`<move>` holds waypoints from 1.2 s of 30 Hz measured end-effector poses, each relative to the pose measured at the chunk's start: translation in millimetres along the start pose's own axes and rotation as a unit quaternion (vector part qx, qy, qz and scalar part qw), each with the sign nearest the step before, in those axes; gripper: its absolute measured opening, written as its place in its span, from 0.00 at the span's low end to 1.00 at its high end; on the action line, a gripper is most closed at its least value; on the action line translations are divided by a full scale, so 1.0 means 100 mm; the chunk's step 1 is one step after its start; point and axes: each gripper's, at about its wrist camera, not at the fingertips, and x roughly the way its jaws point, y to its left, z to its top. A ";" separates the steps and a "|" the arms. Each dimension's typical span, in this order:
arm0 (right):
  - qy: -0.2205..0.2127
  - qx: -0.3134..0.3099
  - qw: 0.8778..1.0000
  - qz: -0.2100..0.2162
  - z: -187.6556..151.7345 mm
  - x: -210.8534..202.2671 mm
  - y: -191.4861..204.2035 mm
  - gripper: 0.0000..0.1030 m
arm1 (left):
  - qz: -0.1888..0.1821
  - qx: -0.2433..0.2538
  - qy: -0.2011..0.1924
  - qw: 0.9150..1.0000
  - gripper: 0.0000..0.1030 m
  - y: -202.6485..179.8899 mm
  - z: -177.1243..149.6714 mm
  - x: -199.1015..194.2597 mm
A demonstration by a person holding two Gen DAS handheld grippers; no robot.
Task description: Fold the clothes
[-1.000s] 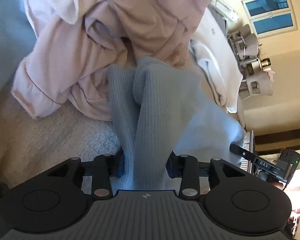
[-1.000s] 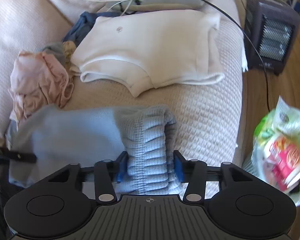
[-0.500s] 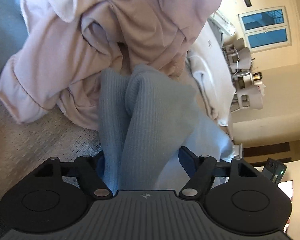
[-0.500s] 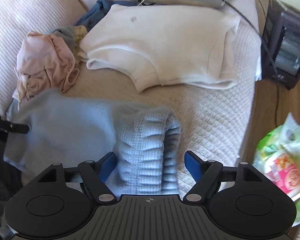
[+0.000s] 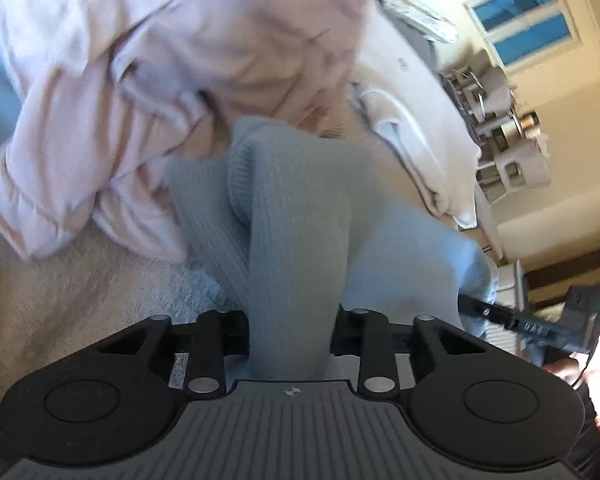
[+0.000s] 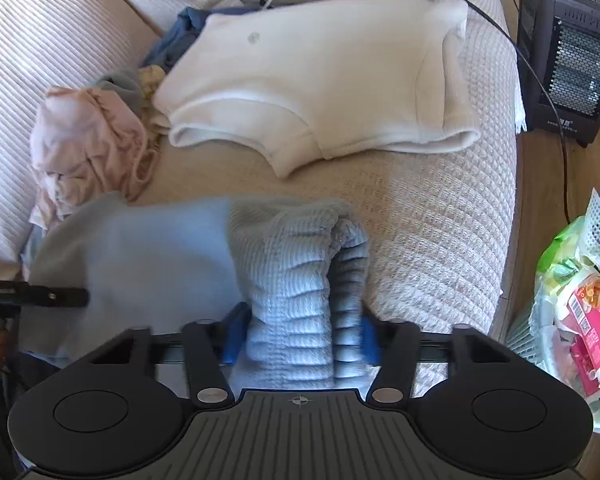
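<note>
**Both grippers clenched on the blue knit**

We hold a light blue ribbed knit garment (image 6: 284, 264) over the sofa's beige waffle-weave cover (image 6: 440, 216). Our right gripper (image 6: 300, 334) is closing, its blue pads pressing a bunched ribbed edge. Our left gripper (image 5: 292, 332) is closing too, clamped on a narrow fold of the same garment (image 5: 296, 216), which stretches between the two. Just beyond lies a crumpled pink garment (image 6: 88, 148), touching the blue knit's far edge. Further back a folded white sweatshirt (image 6: 320, 80) rests flat. A dark space heater (image 6: 572, 60) stands on the floor beside the sofa, a bag of packaged snacks (image 6: 580, 312) nearer us.
</note>
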 end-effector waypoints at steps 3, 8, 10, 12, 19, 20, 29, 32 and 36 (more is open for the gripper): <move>-0.013 -0.008 1.000 -0.008 -0.03 -0.13 0.08 0.40 | -0.009 0.024 -0.006 1.000 0.23 -0.11 0.03 -0.17; -0.051 -0.012 0.999 -0.012 -0.04 -0.43 0.19 0.37 | -0.027 0.089 -0.003 0.996 0.23 -0.43 0.22 -0.47; -0.071 -0.019 0.997 -0.013 -0.03 -0.59 0.22 0.37 | -0.031 0.138 0.001 0.990 0.23 -0.64 0.38 -0.57; -0.092 -0.018 0.995 -0.017 -0.01 -0.75 0.24 0.36 | -0.039 0.169 0.005 0.985 0.23 -0.80 0.59 -0.62; -0.185 0.007 0.981 -0.055 0.41 -1.04 0.12 0.37 | -0.037 0.241 -0.009 0.970 0.23 -1.31 1.64 -0.29; -0.199 0.012 0.978 -0.062 0.51 -1.02 0.10 0.37 | -0.031 0.252 -0.013 0.967 0.23 -1.37 1.75 -0.22; -0.238 0.036 0.965 -0.108 1.18 -0.47 -0.13 0.37 | 0.001 0.289 -0.025 0.957 0.23 -1.52 2.43 0.41; -0.222 0.046 0.968 -0.110 1.23 -0.30 -0.24 0.37 | 0.003 0.282 -0.008 0.959 0.23 -1.46 2.51 0.62; -0.198 0.058 0.973 -0.107 1.20 -0.14 -0.38 0.37 | 0.015 0.277 0.011 0.961 0.25 -1.32 2.55 0.85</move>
